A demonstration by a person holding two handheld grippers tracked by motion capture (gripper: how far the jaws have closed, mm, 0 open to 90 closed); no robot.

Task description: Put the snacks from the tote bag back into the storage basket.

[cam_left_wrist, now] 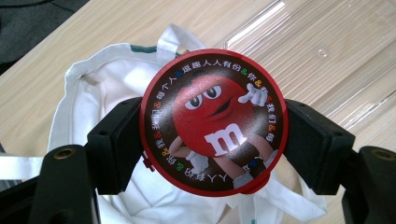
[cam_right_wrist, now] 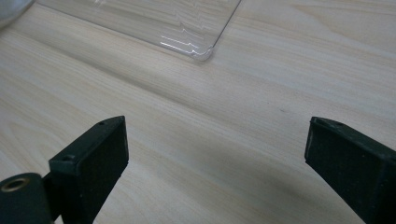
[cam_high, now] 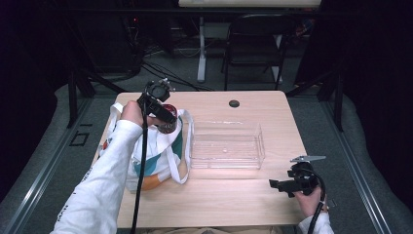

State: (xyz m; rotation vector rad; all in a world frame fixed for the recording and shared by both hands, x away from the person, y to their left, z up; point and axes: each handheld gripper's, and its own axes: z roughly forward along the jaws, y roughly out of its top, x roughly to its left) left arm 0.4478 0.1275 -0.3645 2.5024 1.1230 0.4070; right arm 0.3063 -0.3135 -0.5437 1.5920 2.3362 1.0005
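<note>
My left gripper (cam_left_wrist: 212, 135) clamps the red candy tin (cam_left_wrist: 214, 122) above the bag (cam_high: 156, 151); the clear tray (cam_high: 227, 145) lies beside the bag, right gripper (cam_right_wrist: 215, 154) wide, idle.

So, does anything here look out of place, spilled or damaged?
Nothing stands out. The left claw holds a round red candy tin above the white cloth bag, whose crumpled look is normal for cloth. The clear plastic tray sits flat and empty on the table, and the right claw is open over bare wood.
</note>
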